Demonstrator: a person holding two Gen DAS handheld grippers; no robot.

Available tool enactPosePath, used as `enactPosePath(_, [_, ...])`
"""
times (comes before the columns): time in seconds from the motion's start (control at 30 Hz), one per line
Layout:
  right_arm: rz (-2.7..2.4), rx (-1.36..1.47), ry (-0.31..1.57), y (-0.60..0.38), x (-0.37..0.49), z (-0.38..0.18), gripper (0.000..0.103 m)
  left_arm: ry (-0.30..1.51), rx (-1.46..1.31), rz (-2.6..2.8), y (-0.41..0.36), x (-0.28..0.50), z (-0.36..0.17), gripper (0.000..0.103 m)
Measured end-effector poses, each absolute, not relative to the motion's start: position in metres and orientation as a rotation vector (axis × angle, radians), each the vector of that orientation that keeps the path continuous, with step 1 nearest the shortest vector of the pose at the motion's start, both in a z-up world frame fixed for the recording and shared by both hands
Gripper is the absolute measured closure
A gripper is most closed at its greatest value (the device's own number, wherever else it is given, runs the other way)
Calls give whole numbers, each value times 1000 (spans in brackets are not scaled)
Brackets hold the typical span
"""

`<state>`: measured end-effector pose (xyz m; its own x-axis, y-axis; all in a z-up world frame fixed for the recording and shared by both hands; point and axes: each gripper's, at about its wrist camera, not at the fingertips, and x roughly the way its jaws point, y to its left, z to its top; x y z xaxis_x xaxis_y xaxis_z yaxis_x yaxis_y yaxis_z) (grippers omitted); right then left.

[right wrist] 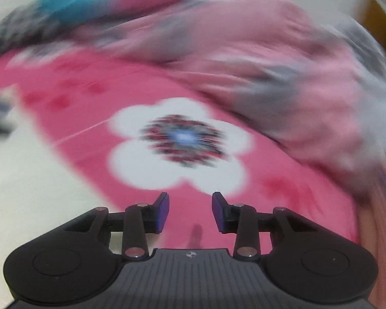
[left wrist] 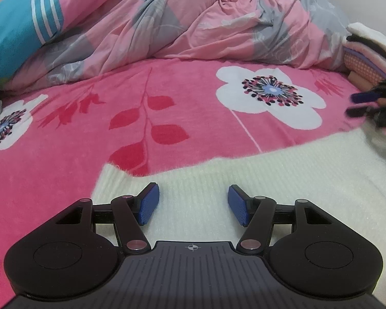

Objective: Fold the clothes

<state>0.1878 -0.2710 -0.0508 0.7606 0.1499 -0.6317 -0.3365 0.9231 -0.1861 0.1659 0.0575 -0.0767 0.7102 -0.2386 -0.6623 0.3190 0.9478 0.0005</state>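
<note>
Cream knitted garment [left wrist: 244, 180] lies flat on a pink flowered bedsheet [left wrist: 90, 134], just in front of the sheet's big white flower [left wrist: 267, 97]. Directly over the garment hangs the left gripper [left wrist: 193, 204], jaws spread apart and empty. Right gripper [right wrist: 190, 212], in a motion-blurred view, sits over the sheet just short of that flower, jaws also apart and empty, garment to its left.

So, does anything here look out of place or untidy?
Nothing looks damaged or spilled. The white knit garment lies flat on the pink bedsheet. Only the quilt is bunched up behind. The right wrist view is blurred, so detail there is unclear.
</note>
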Motion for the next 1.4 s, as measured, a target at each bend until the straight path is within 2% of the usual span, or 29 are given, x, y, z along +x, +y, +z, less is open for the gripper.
enactPosePath(0.1, [265, -44, 690, -307, 171, -37, 63, 720, 110, -313, 59, 166, -77, 42])
enactPosePath(0.23, [349, -75, 676, -297, 141, -36, 62, 719, 110, -313, 59, 167, -77, 42])
enactPosePath(0.37, [410, -71, 746, -281, 144, -51, 63, 717, 98, -316, 60, 166, -77, 42])
enactPosePath(0.4, [421, -44, 760, -279, 146, -55, 68, 717, 93, -317, 61, 166, -77, 42])
enactPosePath(0.43, [430, -15, 767, -278, 147, -58, 92, 716, 89, -317, 62, 167, -77, 42])
enactPosePath(0.47, [424, 21, 750, -280, 145, -56, 94, 715, 86, -318, 62, 167, -77, 42])
enactPosePath(0.57, [380, 159, 691, -295, 136, -51, 95, 713, 77, -321, 63, 166, -77, 42])
enactPosePath(0.77, [309, 468, 758, -327, 141, -85, 94, 721, 11, -346, 72, 168, -74, 42])
enactPosePath(0.87, [273, 575, 748, -342, 136, -82, 84, 719, -82, -357, 87, 164, -65, 42])
enactPosePath(1.03, [204, 672, 654, -376, 82, -58, 75, 684, -217, -344, 123, 135, -33, 42])
enactPosePath(1.2, [219, 730, 607, -391, 22, -46, 73, 709, -282, -290, 167, 99, 4, 42])
enactPosePath(1.4, [274, 689, 647, -367, 6, -63, 73, 785, -253, -246, 179, 65, 11, 42])
